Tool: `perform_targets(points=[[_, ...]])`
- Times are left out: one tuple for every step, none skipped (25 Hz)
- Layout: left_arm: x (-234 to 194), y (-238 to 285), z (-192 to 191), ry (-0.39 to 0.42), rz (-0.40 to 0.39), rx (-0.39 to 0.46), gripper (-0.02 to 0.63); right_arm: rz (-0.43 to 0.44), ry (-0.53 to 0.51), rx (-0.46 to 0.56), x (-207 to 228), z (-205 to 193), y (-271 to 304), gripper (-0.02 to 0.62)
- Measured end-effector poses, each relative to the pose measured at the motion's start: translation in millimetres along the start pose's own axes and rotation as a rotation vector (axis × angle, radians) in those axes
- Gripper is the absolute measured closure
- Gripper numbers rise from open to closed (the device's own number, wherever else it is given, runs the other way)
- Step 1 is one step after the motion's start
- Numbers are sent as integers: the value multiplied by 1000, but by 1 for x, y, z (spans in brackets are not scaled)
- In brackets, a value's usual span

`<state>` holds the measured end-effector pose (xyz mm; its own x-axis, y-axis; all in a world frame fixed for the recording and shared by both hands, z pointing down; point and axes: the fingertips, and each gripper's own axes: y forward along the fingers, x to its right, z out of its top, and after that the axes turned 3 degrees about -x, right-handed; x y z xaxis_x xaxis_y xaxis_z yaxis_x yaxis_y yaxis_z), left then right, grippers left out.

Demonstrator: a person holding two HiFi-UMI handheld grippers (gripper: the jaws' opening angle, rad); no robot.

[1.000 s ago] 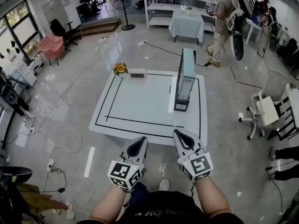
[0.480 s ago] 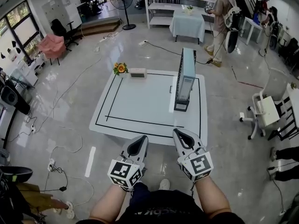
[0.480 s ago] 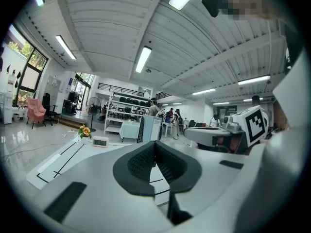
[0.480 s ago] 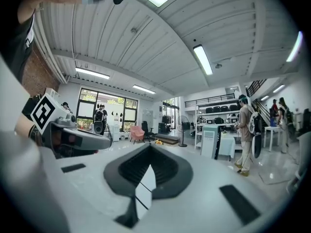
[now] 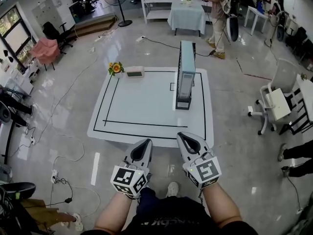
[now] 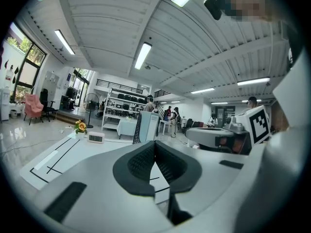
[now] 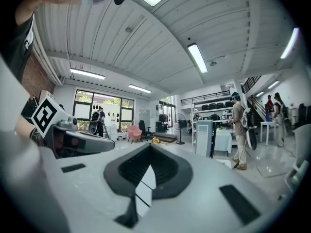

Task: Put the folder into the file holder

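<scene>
A tall pale blue-grey file holder [image 5: 185, 75] stands upright on the right side of the low white table [image 5: 146, 126], inside its black outline. I cannot tell the folder apart from the holder. My left gripper [image 5: 146, 142] and right gripper [image 5: 182, 136] hover side by side just before the table's near edge, both shut with nothing between the jaws. In the left gripper view the holder [image 6: 146, 127] shows far ahead beyond the closed left gripper [image 6: 155, 142]. In the right gripper view the holder [image 7: 204, 137] stands ahead, right of the closed right gripper [image 7: 149, 146].
A small pot of flowers [image 5: 116, 68] and a digital clock [image 5: 134, 72] sit at the table's far left corner. A white chair [image 5: 273, 103] stands to the right. Cables trail over the floor at left. A person [image 5: 218, 9] stands beside a cloth-covered table [image 5: 188, 16].
The head view has shifted, so the table and holder sit slightly higher and further left in the picture. The person at the back has stepped left. Both grippers stay shut and in place.
</scene>
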<state>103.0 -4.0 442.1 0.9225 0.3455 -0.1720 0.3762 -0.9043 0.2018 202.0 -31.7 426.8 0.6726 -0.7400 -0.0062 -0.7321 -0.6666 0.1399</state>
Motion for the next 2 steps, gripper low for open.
perform_targets(points=[[1, 2, -1, -2, -2, -1, 603, -4, 4, -1, 2, -1, -1, 595], [3, 3, -1, -4, -3, -2, 603, -7, 7, -2, 5, -2, -2, 595]])
